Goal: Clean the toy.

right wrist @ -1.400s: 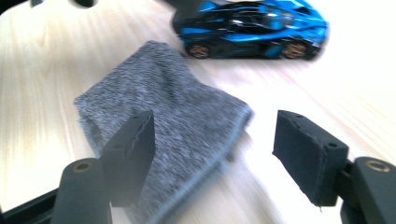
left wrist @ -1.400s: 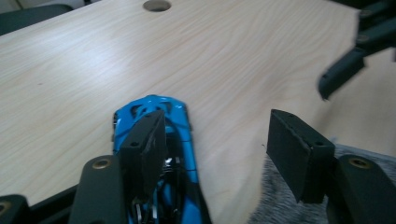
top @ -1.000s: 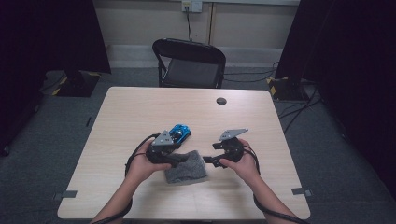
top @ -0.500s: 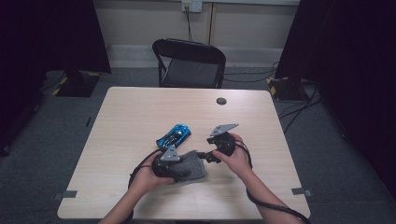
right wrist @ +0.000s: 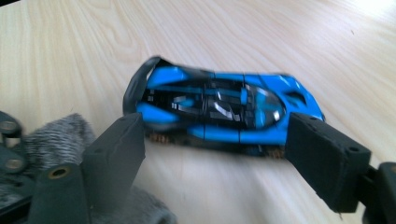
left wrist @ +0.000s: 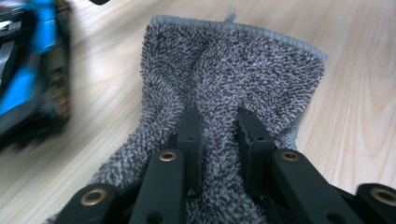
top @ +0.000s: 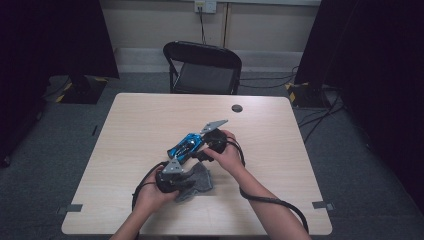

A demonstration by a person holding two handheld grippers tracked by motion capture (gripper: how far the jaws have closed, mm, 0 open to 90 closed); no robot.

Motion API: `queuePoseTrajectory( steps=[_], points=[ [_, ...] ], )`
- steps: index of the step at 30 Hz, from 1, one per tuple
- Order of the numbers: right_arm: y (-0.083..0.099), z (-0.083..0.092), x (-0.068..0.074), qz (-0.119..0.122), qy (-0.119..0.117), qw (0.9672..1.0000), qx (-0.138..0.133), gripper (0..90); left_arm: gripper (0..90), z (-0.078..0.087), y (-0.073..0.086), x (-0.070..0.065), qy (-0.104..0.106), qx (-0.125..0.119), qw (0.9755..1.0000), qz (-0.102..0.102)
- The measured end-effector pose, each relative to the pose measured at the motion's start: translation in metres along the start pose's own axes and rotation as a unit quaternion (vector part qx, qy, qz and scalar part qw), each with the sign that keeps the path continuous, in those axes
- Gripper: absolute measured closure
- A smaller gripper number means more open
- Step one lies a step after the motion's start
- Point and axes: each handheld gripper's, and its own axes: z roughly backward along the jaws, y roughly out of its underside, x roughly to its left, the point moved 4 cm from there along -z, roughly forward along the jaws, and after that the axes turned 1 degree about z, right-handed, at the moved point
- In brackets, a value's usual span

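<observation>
blue toy car lengthwise across open right tongs

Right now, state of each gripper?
Left gripper: jaws have just closed, shut on the grey cloth.
Right gripper: open, jaws either side of the blue toy car, not gripping it.

High view looks down on the table; both tool views sit close, sharing the cloth.
</observation>
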Motion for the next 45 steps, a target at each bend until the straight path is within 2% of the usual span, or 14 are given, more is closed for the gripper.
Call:
queuePoseTrajectory(
  steps=[3,8,11,13,15,17,22,24,27,29,30,33,40,45],
  points=[
    [-0.009,-0.014,0.0,0.009,-0.005,0.9999,-0.002,19.9,75.1,0.016,0.004,0.008,-0.009,-0.014,0.9995,0.027],
    [-0.017,-0.032,-0.001,0.012,-0.012,0.9998,0.001,19.9,74.9,0.037,0.012,0.017,-0.024,-0.028,0.998,0.052],
    [-0.016,-0.043,0.001,0.022,-0.016,0.9995,0.016,19.1,74.8,0.046,0.02,0.02,-0.027,-0.027,0.997,0.068],
    [-0.016,-0.049,0.001,0.023,-0.017,0.9995,0.015,19.1,74.7,0.049,0.023,0.021,-0.029,-0.023,0.9965,0.075],
    [-0.018,-0.052,0.002,0.032,-0.019,0.9993,0.008,19.1,74.7,0.053,0.027,0.023,-0.034,-0.017,0.9959,0.083],
    [-0.018,-0.056,0.003,0.048,-0.015,0.9986,0.016,18.3,74.6,0.06,0.032,0.026,-0.045,-0.018,0.9949,0.088],
    [-0.019,-0.06,0.005,0.089,-0.006,0.9955,0.032,16.5,74.2,0.078,0.042,0.04,-0.08,-0.037,0.9884,0.124],
    [-0.018,-0.06,0.004,0.094,-0.009,0.9952,0.028,16.0,74.0,0.084,0.048,0.048,-0.101,-0.038,0.9848,0.136],
    [-0.017,-0.061,0.003,0.092,-0.013,0.9955,0.019,15.0,73.7,0.085,0.052,0.057,-0.113,-0.046,0.9802,0.156],
    [-0.017,-0.06,0.002,0.086,-0.011,0.996,0.022,15.0,73.7,0.084,0.054,0.061,-0.122,-0.049,0.9777,0.164],
    [-0.017,-0.059,0.001,0.087,-0.012,0.9958,0.026,14.7,73.7,0.083,0.053,0.063,-0.123,-0.051,0.9772,0.166],
    [-0.015,-0.058,-0.001,0.101,-0.013,0.9942,0.035,13.8,73.3,0.078,0.053,0.065,-0.128,-0.049,0.9769,0.164],
    [-0.011,-0.063,-0.008,0.076,-0.022,0.9968,0.013,3.4,68.7,0.069,0.054,0.068,-0.137,-0.052,0.9763,0.159],
    [-0.006,-0.064,-0.011,0.062,-0.029,0.9976,-0.007,0.4,56.5,0.065,0.054,0.069,-0.136,-0.056,0.9789,0.142]
  ],
)
